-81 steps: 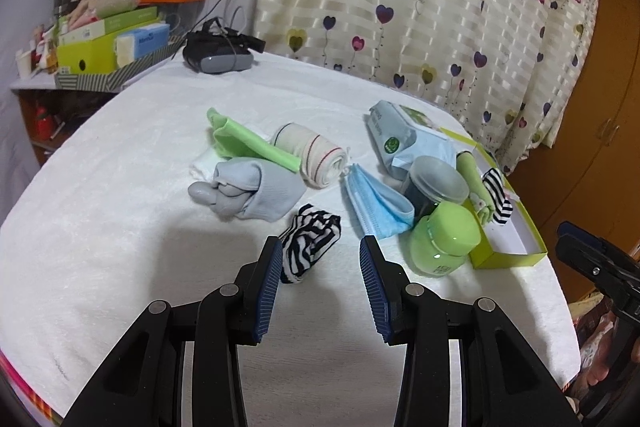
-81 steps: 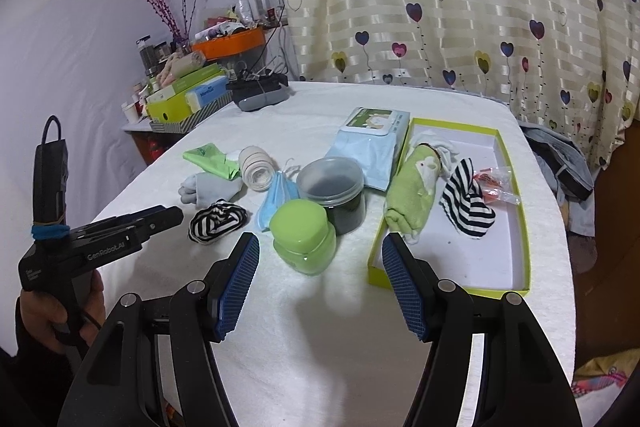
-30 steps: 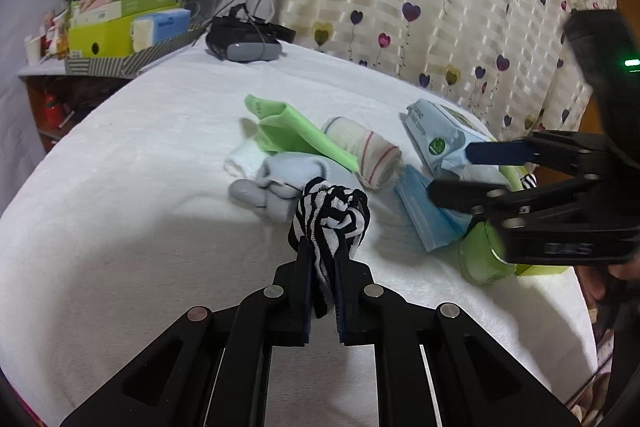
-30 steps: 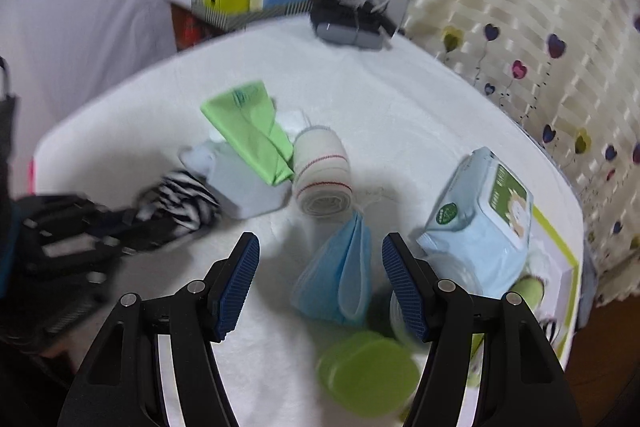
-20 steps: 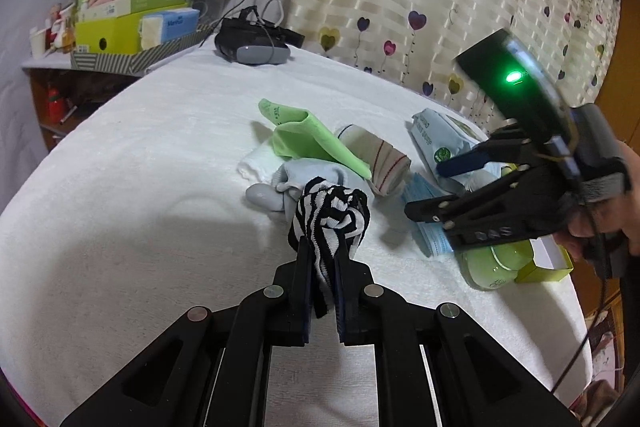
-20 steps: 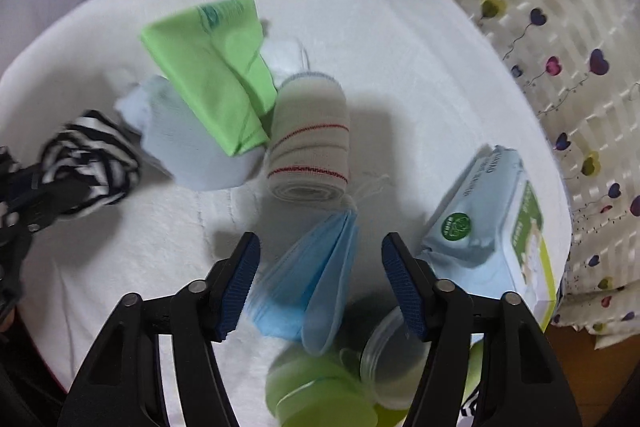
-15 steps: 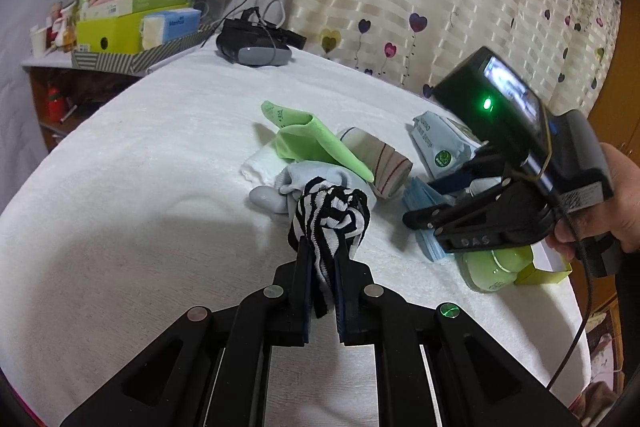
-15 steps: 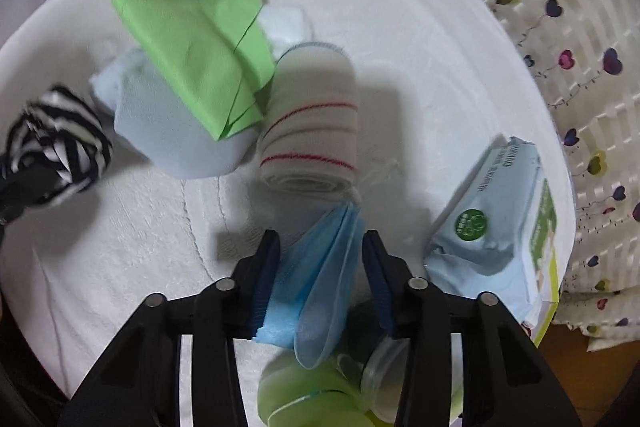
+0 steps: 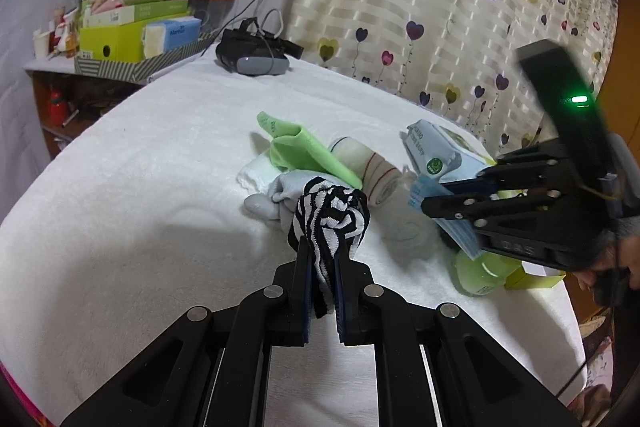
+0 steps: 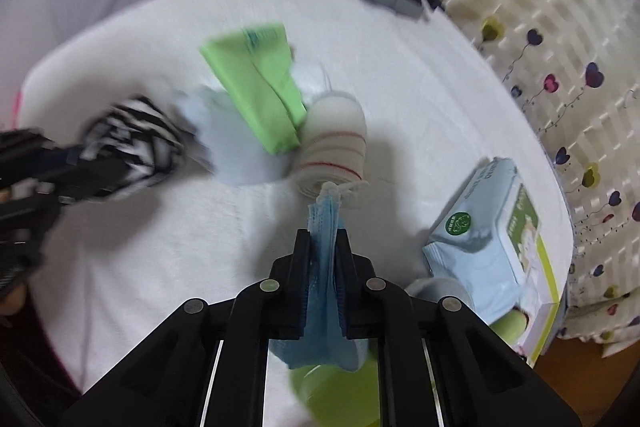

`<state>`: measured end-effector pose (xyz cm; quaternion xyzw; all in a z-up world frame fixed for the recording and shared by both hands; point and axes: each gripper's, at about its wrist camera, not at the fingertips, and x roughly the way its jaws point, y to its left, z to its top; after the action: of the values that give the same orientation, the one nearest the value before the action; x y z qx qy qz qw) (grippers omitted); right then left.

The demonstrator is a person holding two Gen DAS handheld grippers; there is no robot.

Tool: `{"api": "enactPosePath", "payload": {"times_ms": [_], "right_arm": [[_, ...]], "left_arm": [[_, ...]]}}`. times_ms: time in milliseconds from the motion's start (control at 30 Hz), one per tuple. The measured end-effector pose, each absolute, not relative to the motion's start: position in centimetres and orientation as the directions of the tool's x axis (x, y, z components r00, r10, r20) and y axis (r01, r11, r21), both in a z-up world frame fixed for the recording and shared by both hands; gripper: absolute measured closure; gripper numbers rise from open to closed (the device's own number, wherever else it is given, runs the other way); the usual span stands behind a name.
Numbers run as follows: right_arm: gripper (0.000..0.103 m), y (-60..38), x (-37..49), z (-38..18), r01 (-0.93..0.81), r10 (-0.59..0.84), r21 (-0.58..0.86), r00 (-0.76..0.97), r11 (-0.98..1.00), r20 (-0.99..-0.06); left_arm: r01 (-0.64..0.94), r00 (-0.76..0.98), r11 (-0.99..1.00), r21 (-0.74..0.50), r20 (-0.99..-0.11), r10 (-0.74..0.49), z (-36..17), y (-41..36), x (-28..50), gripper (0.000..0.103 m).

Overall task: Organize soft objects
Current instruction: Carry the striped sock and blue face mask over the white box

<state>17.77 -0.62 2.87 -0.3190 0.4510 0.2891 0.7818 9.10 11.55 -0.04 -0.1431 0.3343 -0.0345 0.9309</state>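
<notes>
The left gripper (image 9: 322, 263) held the striped sock (image 9: 328, 215) clamped; the right gripper (image 10: 323, 267) was closing its jaws on the blue mask (image 10: 324, 227). Next, probably carry both to the green box (image 10: 548, 291).

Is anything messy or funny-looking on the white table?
Yes: a green folded cloth lies crooked across a pale grey sock and leans on a rolled white bandage with red stripes, heaped rather than sorted.

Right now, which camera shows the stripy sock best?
The left wrist view. There the black-and-white striped sock is sharp and centred, pinched between the left tongs. In the right wrist view it is a blurry striped lump at the left edge, so its shape is hard to see.
</notes>
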Motion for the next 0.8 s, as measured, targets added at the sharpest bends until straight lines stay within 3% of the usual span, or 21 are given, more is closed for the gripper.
{"api": "enactPosePath", "payload": {"times_ms": [433, 800], "right_arm": [[0.092, -4.2, 11.9, 6.8, -0.691, 0.457, -0.028, 0.508, 0.722, -0.73], [0.092, -10.0, 8.6, 8.3, -0.573, 0.481, 0.063, 0.619, 0.817, -0.621]], "left_arm": [[-0.004, 0.805, 0.962, -0.272, -0.572, -0.158, 2.7, 9.1, 7.3, 0.094], [0.059, 0.806, 0.967, -0.247, -0.56, -0.192, 4.1, 5.2, 6.7, 0.094]]}}
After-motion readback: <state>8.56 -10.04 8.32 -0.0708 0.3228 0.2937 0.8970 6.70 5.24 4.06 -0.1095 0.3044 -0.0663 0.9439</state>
